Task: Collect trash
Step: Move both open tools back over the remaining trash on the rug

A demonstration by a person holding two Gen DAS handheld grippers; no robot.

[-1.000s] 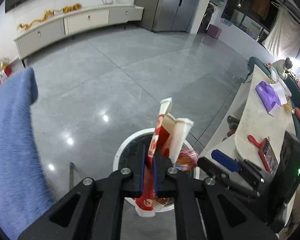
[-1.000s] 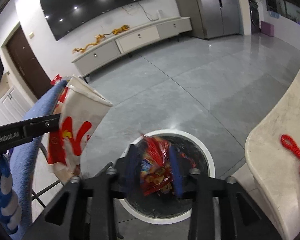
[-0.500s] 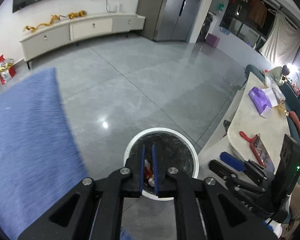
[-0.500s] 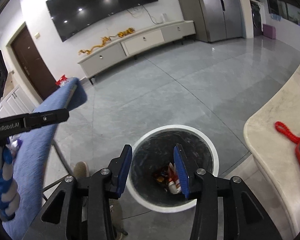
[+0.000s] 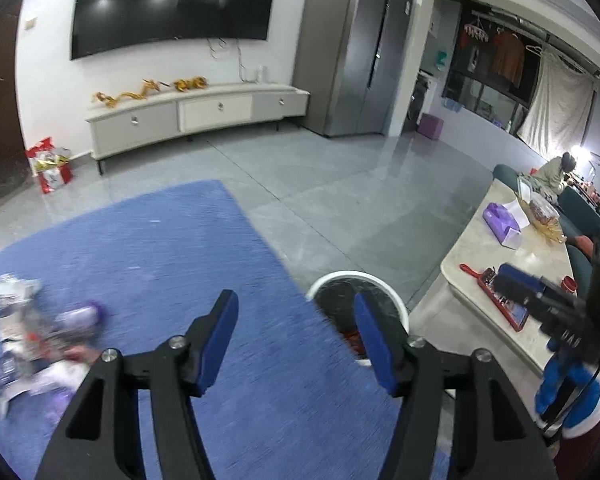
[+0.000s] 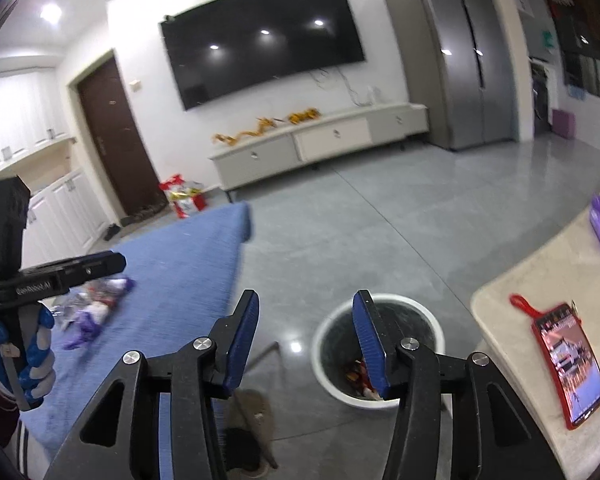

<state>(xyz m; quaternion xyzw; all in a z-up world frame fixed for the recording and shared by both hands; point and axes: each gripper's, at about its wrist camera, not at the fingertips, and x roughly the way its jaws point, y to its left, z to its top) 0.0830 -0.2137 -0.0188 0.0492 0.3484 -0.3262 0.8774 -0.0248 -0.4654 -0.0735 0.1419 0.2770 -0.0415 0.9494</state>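
The left gripper is spread wide, its two blue-padded fingers well apart with nothing between them. Its black frame reaches forward and level from the bottom edge of the left wrist view. The right gripper is likewise wide open and holds nothing, its blue pads facing each other across a broad gap. In the right wrist view the left gripper shows from the side at the left edge, held by the person's left hand in a blue and white glove. In the left wrist view the right hand, gloved the same way, grips the right gripper's black body at the right edge.
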